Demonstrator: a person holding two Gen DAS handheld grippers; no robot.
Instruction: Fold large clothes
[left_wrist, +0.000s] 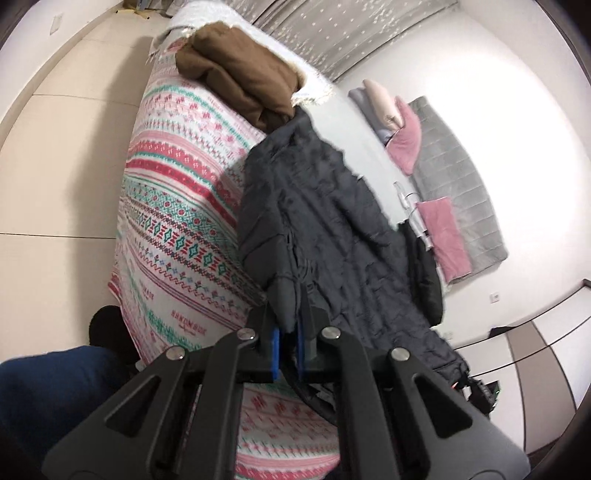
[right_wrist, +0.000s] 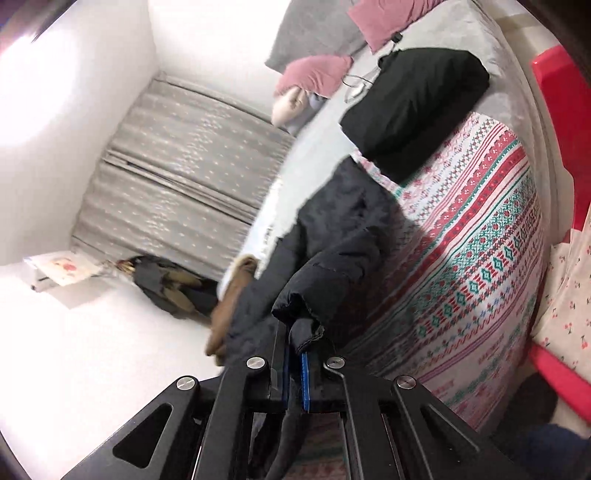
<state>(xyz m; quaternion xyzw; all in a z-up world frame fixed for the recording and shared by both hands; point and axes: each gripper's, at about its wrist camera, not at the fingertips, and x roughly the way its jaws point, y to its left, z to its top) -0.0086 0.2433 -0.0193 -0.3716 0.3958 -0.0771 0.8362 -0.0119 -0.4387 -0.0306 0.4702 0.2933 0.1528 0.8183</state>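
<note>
Upside-down, unreadable lettering on patterned blanket (left_wrist: 177, 206) — nothing legible.

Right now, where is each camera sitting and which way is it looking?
Left wrist: sits on the left gripper, looking along its fingers and down the dark puffy coat on the patterned blanket; a blue sleeve shows.
Right wrist: sits on the right gripper, looking over the same coat towards the grey curtain; only the gripper shows for certain.
Shared: both grippers are shut on the coat; both views show the blanket, brown garment, pink pillows and curtain.
</note>
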